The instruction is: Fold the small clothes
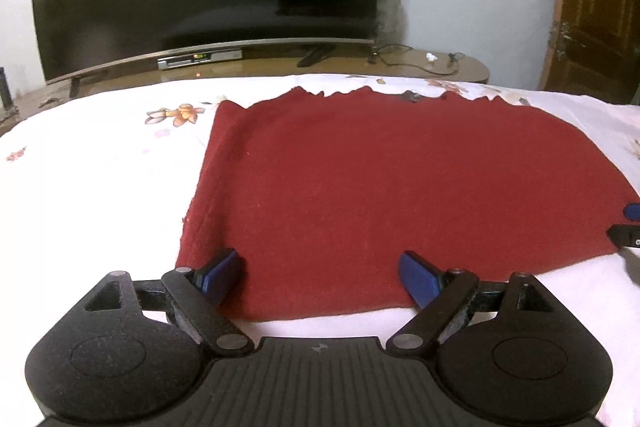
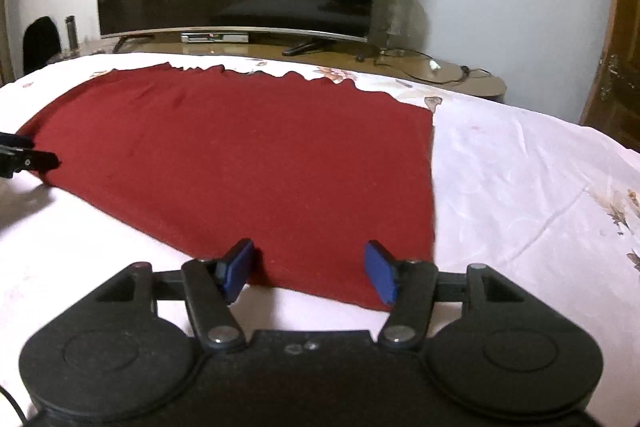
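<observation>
While the red cloth [image 1: 400, 187] lies flat on the bed [image 1: 100, 187], its near edge sits just ahead of both spread, empty grippers, left [image 1: 320, 279] and right [image 2: 310, 269], one per near corner.

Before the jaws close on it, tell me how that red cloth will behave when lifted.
The red cloth lies flat with small ripples along its far edge, so it is probably floppy and will drape. It looks thin, so likely light. On the bedsheet, a push would probably bunch it rather than slide it whole.
</observation>
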